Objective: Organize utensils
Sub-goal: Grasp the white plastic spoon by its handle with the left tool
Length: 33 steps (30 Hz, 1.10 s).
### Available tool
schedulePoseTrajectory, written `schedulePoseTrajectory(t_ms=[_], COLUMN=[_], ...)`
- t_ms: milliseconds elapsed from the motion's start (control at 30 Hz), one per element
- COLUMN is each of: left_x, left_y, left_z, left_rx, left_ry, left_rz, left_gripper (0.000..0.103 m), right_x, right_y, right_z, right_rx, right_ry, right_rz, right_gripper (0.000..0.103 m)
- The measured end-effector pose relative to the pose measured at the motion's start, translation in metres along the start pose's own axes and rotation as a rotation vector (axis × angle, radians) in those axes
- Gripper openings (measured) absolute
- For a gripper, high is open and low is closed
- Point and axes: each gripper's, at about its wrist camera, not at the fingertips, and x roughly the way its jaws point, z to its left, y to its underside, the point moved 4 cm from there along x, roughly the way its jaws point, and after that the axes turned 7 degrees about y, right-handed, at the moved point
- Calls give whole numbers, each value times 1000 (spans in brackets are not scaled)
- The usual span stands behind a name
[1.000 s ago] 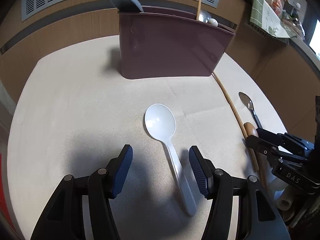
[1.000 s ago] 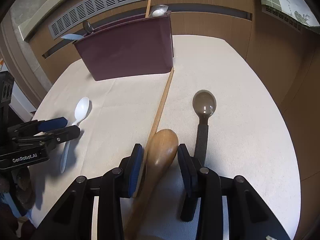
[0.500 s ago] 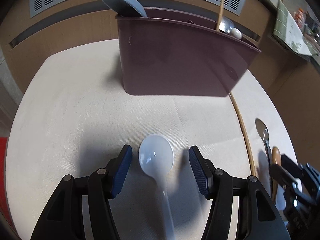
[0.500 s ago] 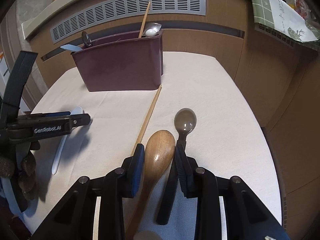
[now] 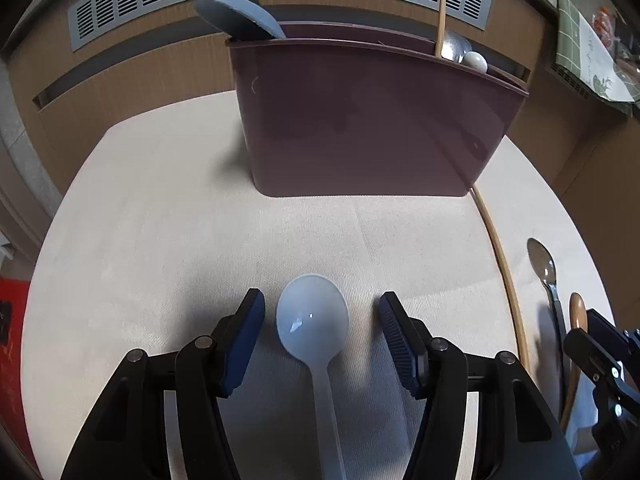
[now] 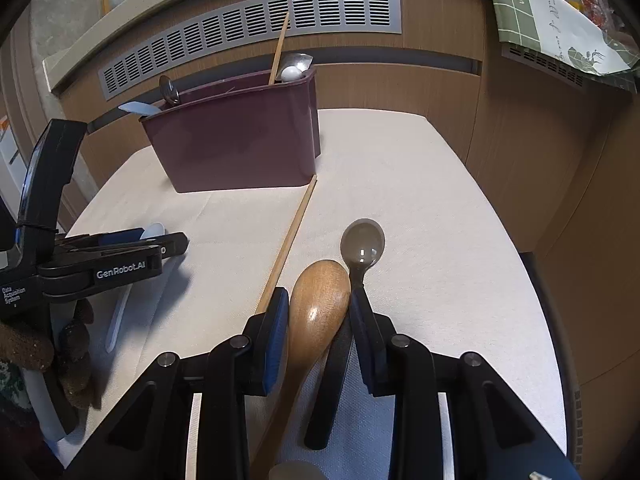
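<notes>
The left gripper (image 5: pixel 322 334) straddles the bowl of a white plastic spoon (image 5: pixel 313 322) lying on the beige cloth-covered table (image 5: pixel 160 220). Its jaws are closing, but gaps remain on both sides of the bowl, so nothing is gripped. The right gripper (image 6: pixel 320 320) is clenched on the bowl of a brown wooden spoon (image 6: pixel 319 308), with both blue pads against its sides.

Obstructions: a long wooden chopstick (image 6: pixel 290 242) lies diagonally just left of the wooden spoon, running up to the corner of a maroon plastic utensil holder (image 6: pixel 236 148). A grey-bowled spoon with a black handle (image 6: pixel 362 246) lies just right of the wooden spoon, its handle passing under the right jaw.

The holder stands at the far side of the table and contains a grey spatula (image 5: pixel 236 16), an upright chopstick (image 5: pixel 441 16) and metal spoons (image 5: pixel 456 46).

Markings: the left gripper body reads "GenRobot.AI" and "Data Acquisition System" in the right wrist view.
</notes>
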Motion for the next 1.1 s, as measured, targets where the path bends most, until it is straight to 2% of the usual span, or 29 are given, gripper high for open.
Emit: schedulePoseTrajectory(t_ms=[133, 267, 500, 700, 1100], left_x=[-8, -18, -59, -79, -105], left_y=[5, 7, 6, 2, -19], left_z=[4, 9, -3, 5, 19], left_rx=[1, -40, 27, 17, 4], left_ry=[2, 52, 125, 186, 224], left_rz=[-19, -26, -131, -184, -254], left_gripper=[35, 35, 35, 35, 35], right_x=[-2, -6, -19, -22, -45], right_y=[0, -2, -9, -14, -39], right_z=[-3, -3, -1, 4, 13], right_rx=[6, 10, 11, 5, -31], right_ry=[0, -9, -16, 20, 21], right_rz=[-6, -17, -53, -45, -128], right_gripper=[29, 29, 29, 29, 27])
